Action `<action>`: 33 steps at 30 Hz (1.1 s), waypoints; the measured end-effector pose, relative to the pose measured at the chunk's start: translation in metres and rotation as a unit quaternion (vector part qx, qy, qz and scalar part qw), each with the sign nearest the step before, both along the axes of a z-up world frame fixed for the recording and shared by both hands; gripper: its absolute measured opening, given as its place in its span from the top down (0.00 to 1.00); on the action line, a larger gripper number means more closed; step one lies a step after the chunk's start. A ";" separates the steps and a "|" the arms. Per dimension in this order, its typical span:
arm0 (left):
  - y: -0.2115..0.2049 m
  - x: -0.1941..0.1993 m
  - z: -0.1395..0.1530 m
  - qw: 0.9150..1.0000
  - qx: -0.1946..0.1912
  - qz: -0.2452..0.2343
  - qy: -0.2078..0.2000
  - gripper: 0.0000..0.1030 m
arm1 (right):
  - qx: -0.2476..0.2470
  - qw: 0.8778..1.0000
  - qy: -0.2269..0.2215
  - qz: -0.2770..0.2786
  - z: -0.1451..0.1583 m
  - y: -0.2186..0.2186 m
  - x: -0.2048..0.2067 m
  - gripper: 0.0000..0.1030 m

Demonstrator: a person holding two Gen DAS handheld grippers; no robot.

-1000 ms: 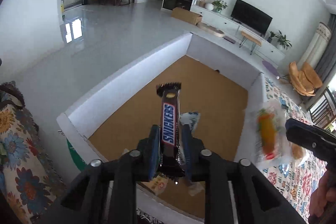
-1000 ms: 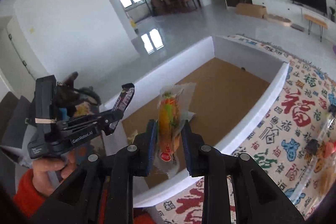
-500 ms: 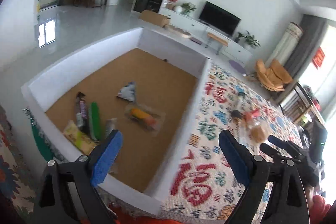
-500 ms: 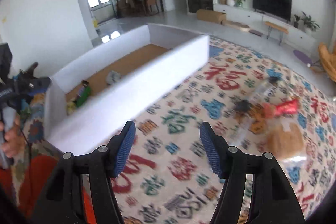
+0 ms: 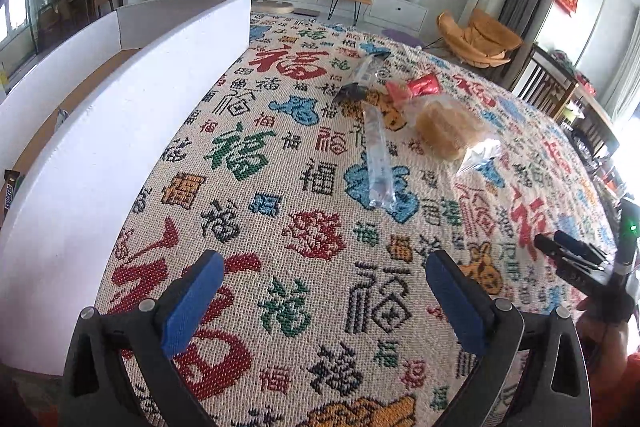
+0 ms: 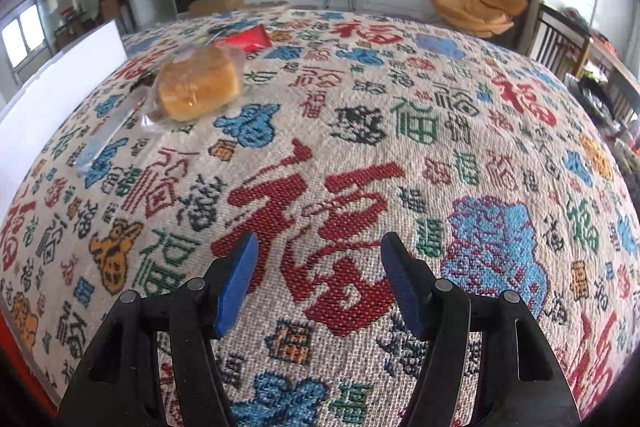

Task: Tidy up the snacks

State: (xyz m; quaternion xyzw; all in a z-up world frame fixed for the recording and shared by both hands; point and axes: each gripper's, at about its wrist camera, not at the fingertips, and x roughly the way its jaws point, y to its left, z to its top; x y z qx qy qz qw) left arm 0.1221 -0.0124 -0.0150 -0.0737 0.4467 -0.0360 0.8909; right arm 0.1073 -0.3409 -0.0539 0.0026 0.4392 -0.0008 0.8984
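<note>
hovering over bare cloth point(image 6: 440, 99), both jaws released w/ nothing between, left widening; box wall point(image 5: 120, 131) left.

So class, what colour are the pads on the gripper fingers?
Blue pads on black fingers; the left wrist view shows them best.

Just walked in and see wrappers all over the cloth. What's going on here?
A person is sorting snacks into the white box with two handheld grippers. Both hold nothing: the left gripper has its jaws opening over bare patterned tablecloth; the right gripper is open too. A wrapped bread bun, a red packet and a long clear packet wait on the cloth.
</note>
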 end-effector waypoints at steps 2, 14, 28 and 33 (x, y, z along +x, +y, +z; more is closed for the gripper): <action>-0.002 0.001 -0.017 1.000 0.022 0.002 0.005 0.03 | 0.008 1.000 -0.003 -0.005 -0.008 -0.001 -0.001 0.31; 0.013 0.006 -0.053 0.998 0.034 0.032 0.030 0.03 | -0.014 1.000 0.004 -0.002 -0.008 0.005 -0.001 0.24; 0.002 0.006 -0.057 0.996 0.074 0.023 0.035 0.00 | -0.014 1.000 0.004 -0.002 -0.007 0.004 0.000 0.24; 0.002 0.006 -0.057 0.996 0.074 0.023 0.035 0.00 | -0.014 1.000 0.004 -0.002 -0.007 0.004 0.000 0.24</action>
